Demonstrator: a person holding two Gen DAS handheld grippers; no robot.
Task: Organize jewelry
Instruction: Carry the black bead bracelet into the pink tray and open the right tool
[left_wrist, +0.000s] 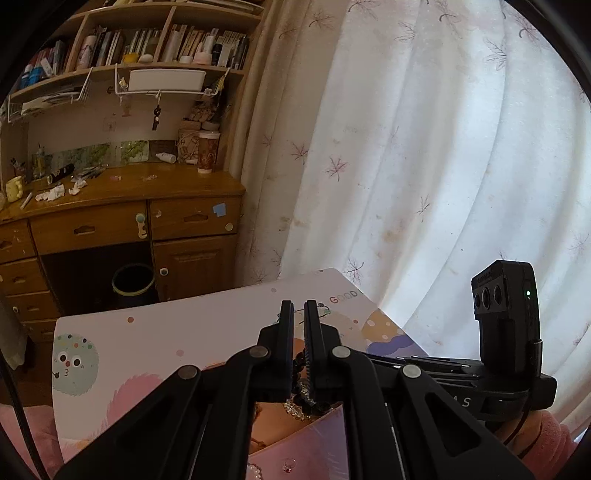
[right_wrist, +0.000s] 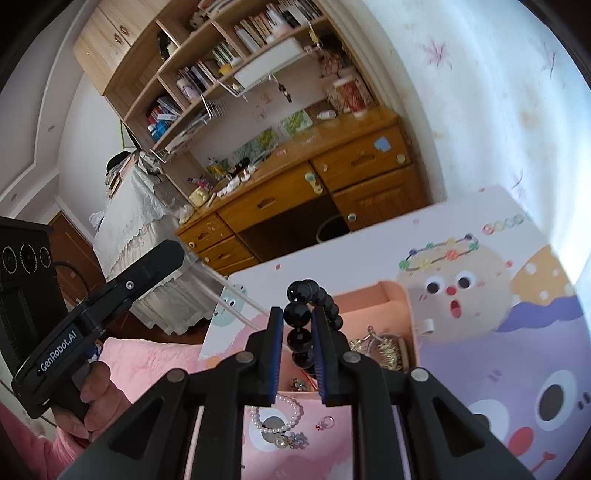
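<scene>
The right claw (right_wrist: 297, 325) is clamped on a black bead bracelet (right_wrist: 314, 306), holding it above the pink box (right_wrist: 399, 295) that sits mid-table on the cartoon-print table (right_wrist: 517, 332). The bracelet stands on edge, its loop arching up past the fingertips and its lower beads trailing down toward the box, so its long axis runs roughly along the claw's fingers.

The left claw (left_wrist: 299, 314) is nearly closed; black beads lie between its fingers (left_wrist: 286, 332) lower down, but I cannot tell whether it pinches them.

The faceted beads look hard, glossy and likely slippery, strung loosely so the loop should flop and swing; gripping across one bead, as here, seems soundest.

A pearl bracelet (right_wrist: 275, 415), a small ring (right_wrist: 325, 422) and a colourful bead bracelet (right_wrist: 439, 254) lie on the table; gold pieces (right_wrist: 380, 349) sit in the box.
</scene>
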